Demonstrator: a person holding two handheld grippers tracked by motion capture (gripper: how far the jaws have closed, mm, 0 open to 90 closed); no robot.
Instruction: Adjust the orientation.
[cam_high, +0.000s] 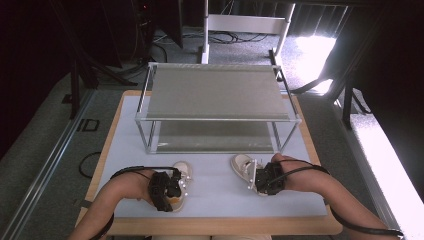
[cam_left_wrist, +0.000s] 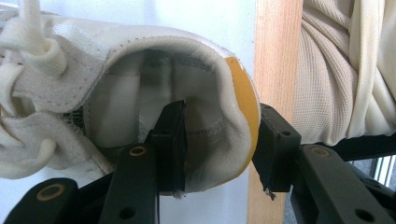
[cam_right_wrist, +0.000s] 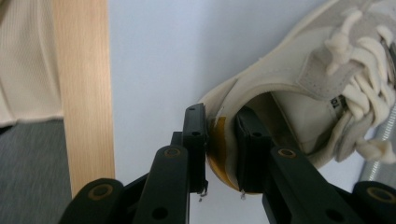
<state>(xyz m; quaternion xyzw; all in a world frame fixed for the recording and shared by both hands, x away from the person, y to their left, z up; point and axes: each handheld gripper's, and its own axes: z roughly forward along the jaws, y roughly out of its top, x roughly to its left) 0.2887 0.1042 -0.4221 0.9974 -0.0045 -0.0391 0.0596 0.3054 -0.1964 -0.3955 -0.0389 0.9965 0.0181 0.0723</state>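
Nearest the person's edge of the table (cam_high: 215, 226), the left gripper (cam_high: 172, 187) pinches the heel collar of the left shoe (cam_high: 181, 180): in the left gripper view one jaw sits inside the shoe opening and the other presses the outer heel counter (cam_left_wrist: 243, 116), so the padded rim is clamped between them. The right gripper (cam_high: 260, 179) takes the right shoe (cam_high: 243, 167) in the same manner; in the right gripper view its jaws stand close together on the heel wall (cam_right_wrist: 219, 135), one inside, one outside. Both shoes rest on the white mat (cam_high: 220, 195), well apart, toes pointing toward the two-tier rack (cam_high: 215, 107) beyond. Handling judgement: each shoe is probably light, with a soft upper and loose laces (cam_right_wrist: 359, 93) that give no firm purchase; the heel counter is the stiffest part reachable and the proper grip point. Expect the toe to droop on lifting, since the hold is at one end. The smooth heel patch may slip under weak pressure.
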